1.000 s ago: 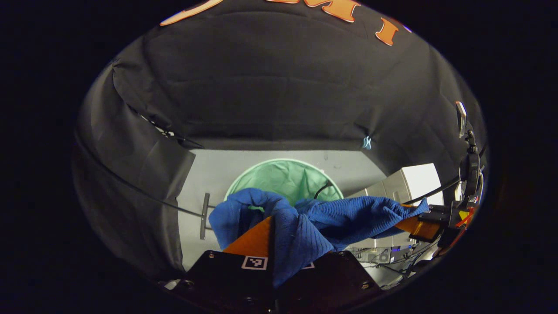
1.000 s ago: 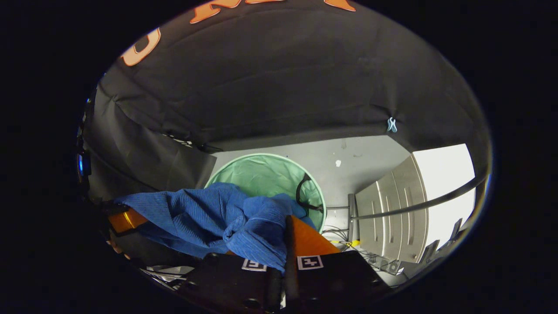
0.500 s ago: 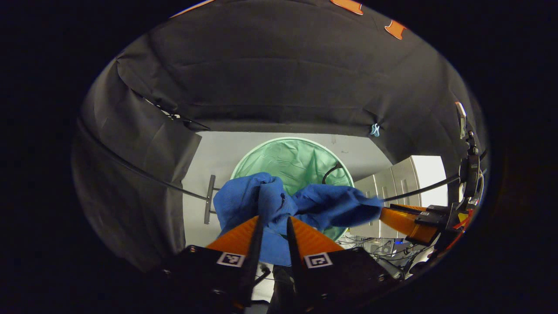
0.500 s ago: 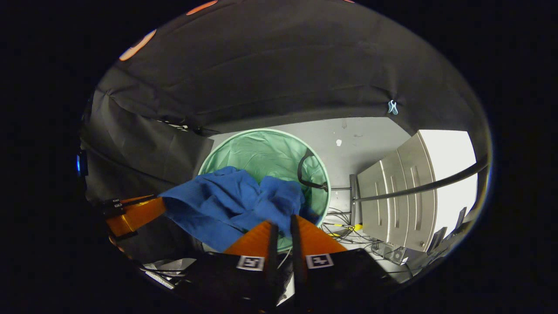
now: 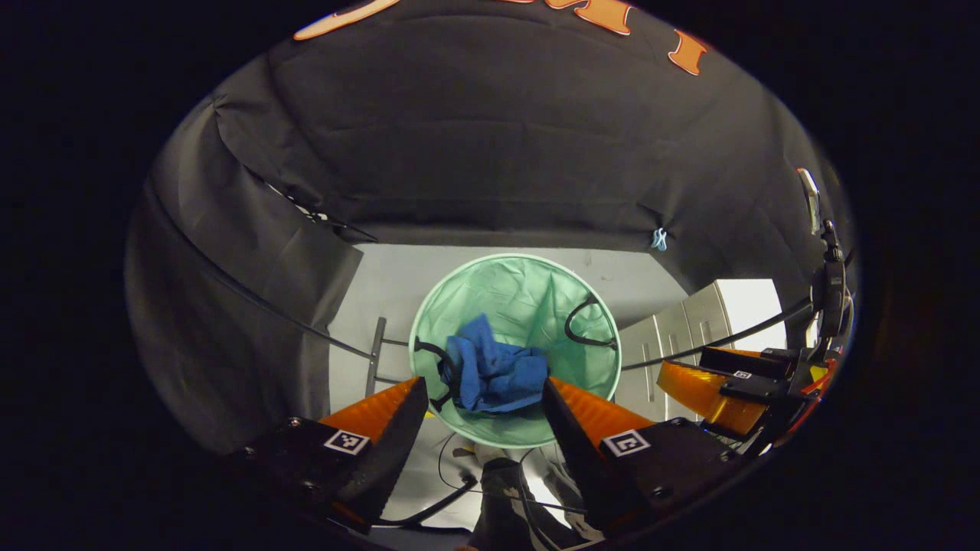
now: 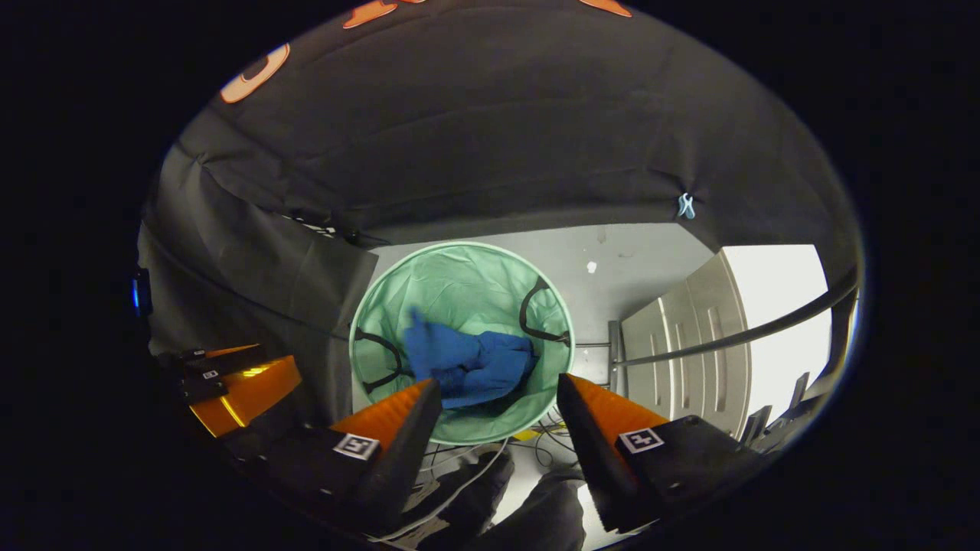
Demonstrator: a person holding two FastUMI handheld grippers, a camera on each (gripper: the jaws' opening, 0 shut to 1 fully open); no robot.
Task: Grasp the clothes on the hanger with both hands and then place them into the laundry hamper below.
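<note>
The blue garment (image 5: 494, 373) lies crumpled inside the round green mesh hamper (image 5: 528, 287) on the floor below. In the right gripper view the same garment (image 6: 468, 361) rests in the hamper (image 6: 459, 279) between its two black handles. My left gripper (image 5: 484, 386) hangs above the hamper, open, with nothing between its fingers. My right gripper (image 6: 498, 386) is open too and holds nothing. The right gripper (image 5: 716, 383) also appears at the right of the left gripper view, and the left gripper (image 6: 237, 386) at the left of the right gripper view.
A grey cabinet (image 6: 685, 344) stands to the right of the hamper. A dark rail (image 6: 735, 337) crosses in front of it. Cables (image 6: 536, 444) lie on the pale floor by the hamper's near side. Black cloth walls close off the back and left.
Both grippers opened and let go of the blue garment, which dropped into the hamper. Half a second ago each was shut on it above the hamper.
</note>
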